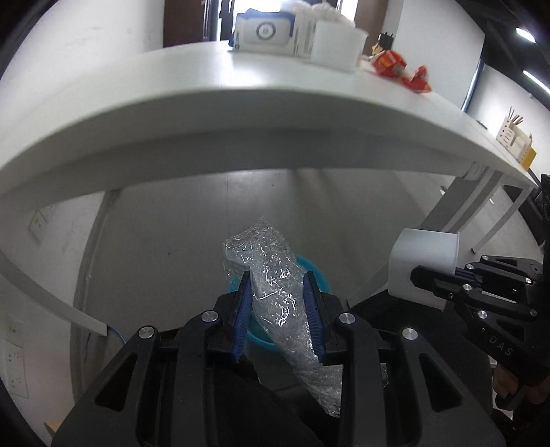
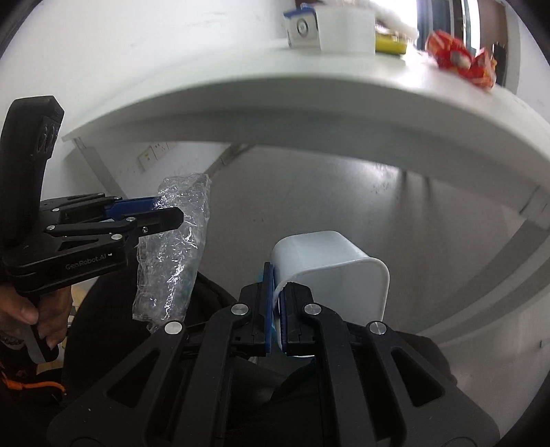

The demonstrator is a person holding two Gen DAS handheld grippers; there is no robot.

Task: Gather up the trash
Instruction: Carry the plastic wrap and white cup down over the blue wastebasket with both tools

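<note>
Fingers [image 1: 244,309] on one wrapper [image 1: 275,285], one cup [image 2: 330,271]

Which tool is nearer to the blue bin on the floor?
Left. The left tool, gripping the clear plastic wrap, hangs directly over the blue bin; the right tool is off to its side.

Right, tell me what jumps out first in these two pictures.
The left gripper clamps a crinkled clear plastic wrapper below the white table's edge, above something blue. Beside it the right gripper pinches the wall of a white plastic tub. Up on the table, a red wrapper lies near white boxes.
</note>
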